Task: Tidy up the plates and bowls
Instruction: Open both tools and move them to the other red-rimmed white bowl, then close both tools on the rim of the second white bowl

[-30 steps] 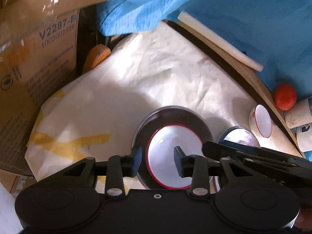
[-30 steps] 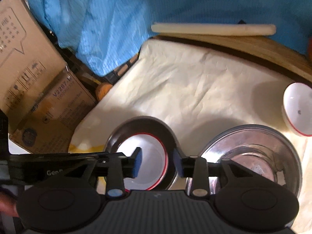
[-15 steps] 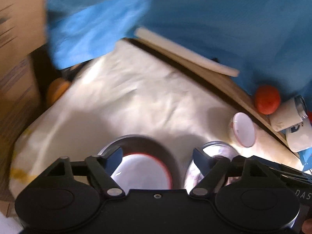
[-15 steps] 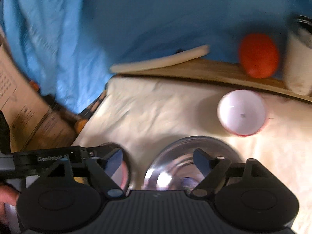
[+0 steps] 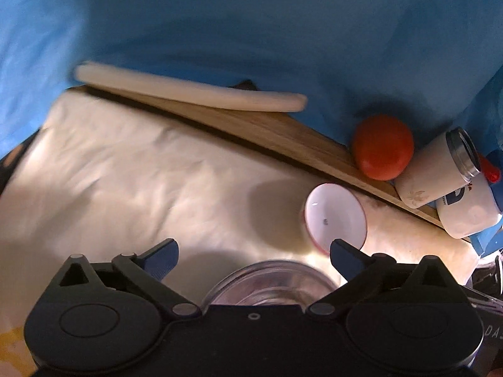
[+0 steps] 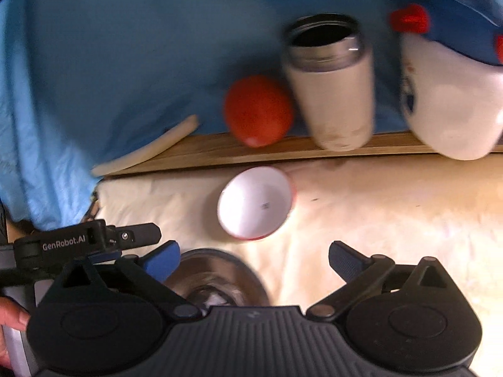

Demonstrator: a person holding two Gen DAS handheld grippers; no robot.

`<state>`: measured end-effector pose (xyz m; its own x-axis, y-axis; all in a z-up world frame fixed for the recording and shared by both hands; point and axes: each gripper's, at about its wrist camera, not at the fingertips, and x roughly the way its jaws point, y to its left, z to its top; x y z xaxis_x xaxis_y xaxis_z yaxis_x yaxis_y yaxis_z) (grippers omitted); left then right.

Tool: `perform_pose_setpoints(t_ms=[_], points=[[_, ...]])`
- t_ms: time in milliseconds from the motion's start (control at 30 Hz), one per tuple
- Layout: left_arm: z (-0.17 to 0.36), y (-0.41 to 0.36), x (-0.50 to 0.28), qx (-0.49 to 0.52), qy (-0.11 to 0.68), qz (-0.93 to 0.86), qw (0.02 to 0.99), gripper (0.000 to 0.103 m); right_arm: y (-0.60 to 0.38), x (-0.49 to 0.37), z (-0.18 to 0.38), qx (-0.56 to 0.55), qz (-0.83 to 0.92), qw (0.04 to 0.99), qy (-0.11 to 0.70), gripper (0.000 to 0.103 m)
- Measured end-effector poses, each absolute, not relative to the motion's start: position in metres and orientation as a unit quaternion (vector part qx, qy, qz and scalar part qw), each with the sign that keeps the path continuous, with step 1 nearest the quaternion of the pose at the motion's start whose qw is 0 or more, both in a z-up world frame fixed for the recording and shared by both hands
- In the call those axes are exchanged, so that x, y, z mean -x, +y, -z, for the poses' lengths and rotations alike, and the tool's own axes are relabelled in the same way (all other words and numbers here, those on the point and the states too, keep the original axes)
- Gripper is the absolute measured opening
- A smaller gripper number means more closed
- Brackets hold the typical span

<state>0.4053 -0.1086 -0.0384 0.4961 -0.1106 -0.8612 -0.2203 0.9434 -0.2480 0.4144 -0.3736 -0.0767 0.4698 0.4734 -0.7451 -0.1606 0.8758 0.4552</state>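
Observation:
A small white bowl with a red rim (image 5: pixel 334 216) (image 6: pixel 254 202) sits on the cream cloth (image 5: pixel 125 172) near the wooden board. A steel bowl (image 5: pixel 267 282) (image 6: pixel 220 273) lies just under both tools, partly hidden by their bodies. The jaws of my left gripper (image 5: pixel 253 246) are opening wide, with nothing gripped; its right fingertip overlaps the small bowl's near edge in the picture. My right gripper (image 6: pixel 253 248) also has its jaws opening, with only cloth and the steel bowl's rim between them. The small bowl is ahead of it, apart.
Along the far edge runs a wooden board (image 5: pixel 267 128) with a pale stick (image 5: pixel 188 91), a red-orange round fruit (image 6: pixel 257 114), a white steel-rimmed tumbler (image 6: pixel 333 88) and a white-and-blue soft object (image 6: pixel 449 110). Blue fabric hangs behind. A person's hand (image 6: pixel 9 317) shows at left.
Both grippers swung right, away from the dark plate with the red-rimmed dish, which has left view. Both sets of jaws went from narrow to wide. The small bowl now sits ahead.

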Motion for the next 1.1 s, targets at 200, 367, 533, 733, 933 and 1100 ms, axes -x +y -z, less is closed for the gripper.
perform_pose_setpoints(t_ms=[200,367,533,733,933,1100], points=[[0.053,-0.127,-0.435,0.142,0.513,-0.032,0.846,0.102,-0.390,-0.432,0.094,-0.149,-0.170,0.847,0.480,0.103],[0.068,-0.133,-0.455,0.126,0.532,-0.033,0.837,0.102,-0.392,-0.448,0.109,-0.146,-0.167,0.846,0.484,0.103],[0.078,-0.139,-0.467,0.111,0.545,-0.038,0.830,0.102,-0.388,-0.461,0.121,-0.135,-0.179,0.842,0.491,0.102],[0.086,-0.141,-0.473,0.099,0.556,-0.043,0.824,0.102,-0.378,-0.469,0.128,-0.105,-0.188,0.845,0.490,0.102],[0.091,-0.140,-0.478,0.097,0.562,-0.047,0.820,0.102,-0.371,-0.474,0.132,-0.091,-0.194,0.844,0.491,0.095],[0.093,-0.143,-0.482,0.093,0.564,-0.039,0.819,0.102,-0.367,-0.475,0.134,-0.085,-0.200,0.841,0.495,0.084]])
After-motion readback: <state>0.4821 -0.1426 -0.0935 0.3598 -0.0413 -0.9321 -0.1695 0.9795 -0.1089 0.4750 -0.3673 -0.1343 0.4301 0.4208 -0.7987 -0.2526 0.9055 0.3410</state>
